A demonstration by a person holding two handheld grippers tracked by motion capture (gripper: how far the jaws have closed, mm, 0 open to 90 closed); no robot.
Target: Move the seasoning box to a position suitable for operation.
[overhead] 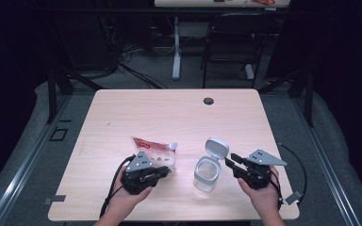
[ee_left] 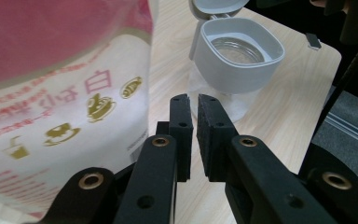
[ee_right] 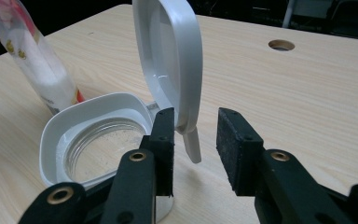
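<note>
the left claw point(overhead: 162, 170) sits nearest at the counter's front edge, its jaws almost together with a thin gap and nothing between them; the pouch point(ee_left: 51, 93) stands just beside the left jaw, and i cannot tell whether they touch. the right claw point(overhead: 229, 160) is loosened, its pads standing apart on either side of the lid's small tab point(ee_right: 192, 145) without pressing on it.

the jar point(overhead: 206, 173) stands upright near the front of the counter point(overhead: 169, 113), between the two claws, mouth up, with a grey collar around clear glass. its hinged lid point(overhead: 216, 147) is flipped up, standing nearly on edge on the far side, inner face towards the person.

the pouch lies left of the jar, its long axis running away and to the right, with a white spout cap point(overhead: 172, 146) at the far corner. its print is pink and white with gold cup icons and east asian characters, too blurred to read.

a round cable hole point(overhead: 209, 100) sits at the counter's far edge, well apart. beyond stand a chair point(overhead: 231, 42) and another table's leg point(overhead: 176, 47).
</note>
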